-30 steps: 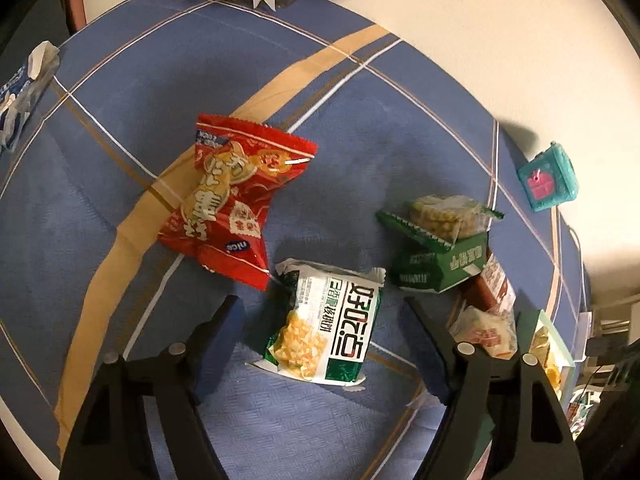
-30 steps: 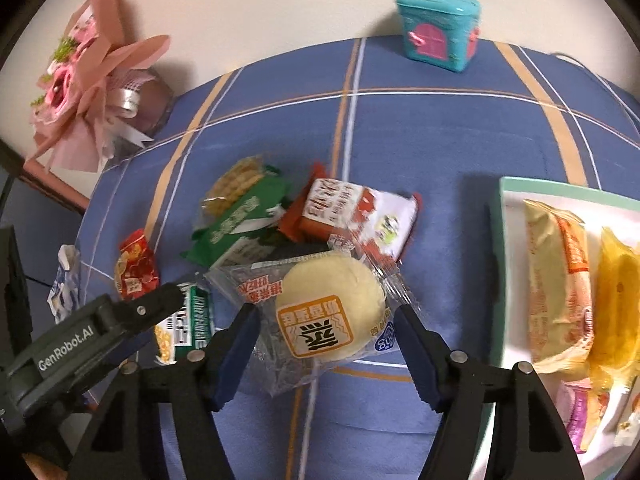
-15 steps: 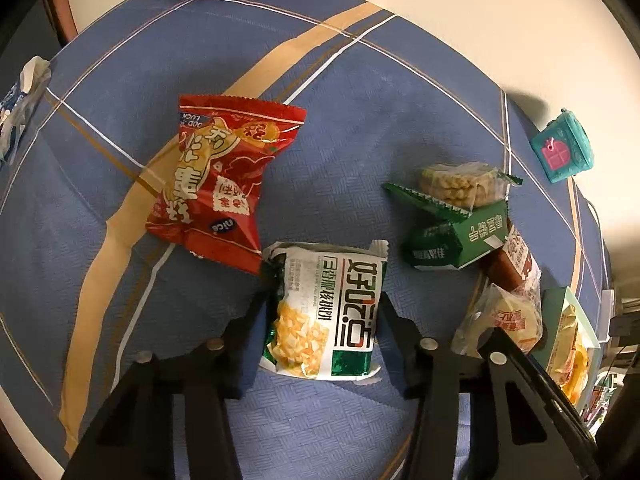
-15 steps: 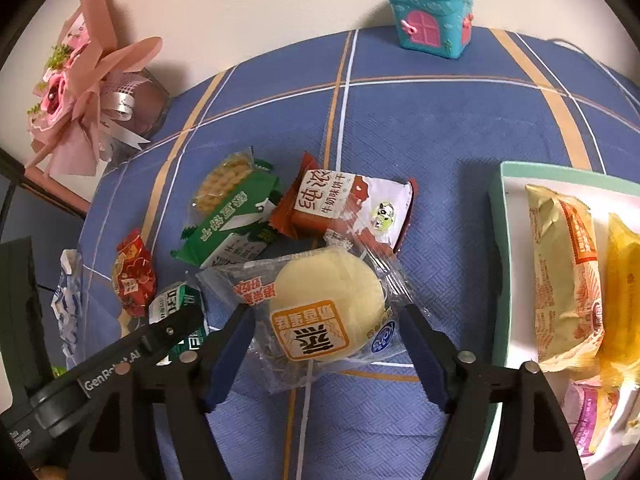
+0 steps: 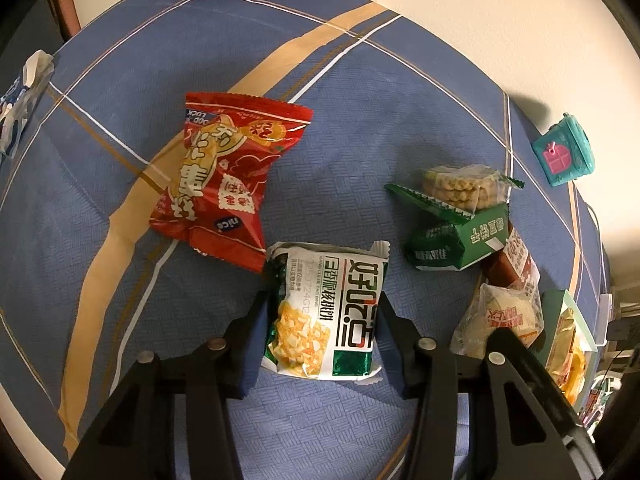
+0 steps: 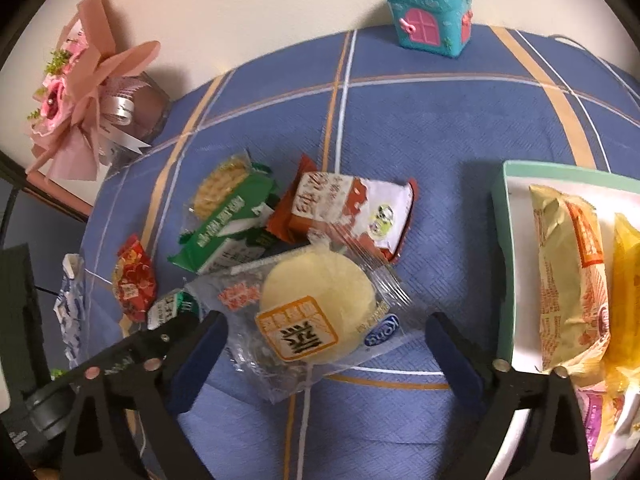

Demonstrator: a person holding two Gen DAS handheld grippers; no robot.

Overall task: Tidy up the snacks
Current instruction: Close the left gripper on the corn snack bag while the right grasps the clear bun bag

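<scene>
In the left wrist view my left gripper (image 5: 325,336) is shut on a white and green snack packet (image 5: 326,312), pads pressed on both of its long sides, on the blue checked cloth. A red packet (image 5: 228,176) lies just beyond it to the left. In the right wrist view my right gripper (image 6: 326,360) has its jaws opening wide. A round yellow cake in clear wrap (image 6: 316,308) lies on the cloth between the fingers, clear of both pads. The white tray (image 6: 502,240) with a teal rim holds several yellow packets at the right.
Green packets (image 6: 228,216) and a brown and white packet (image 6: 344,208) lie piled behind the cake. A teal toy house (image 6: 428,16) stands by the back wall and a pink bouquet (image 6: 80,92) at the back left. Crumpled blue and white wrap (image 5: 20,104) lies at the cloth's left edge.
My left jaws have closed onto the white and green packet. My right jaws have spread apart and let go of the wrapped cake, which stays on the cloth.
</scene>
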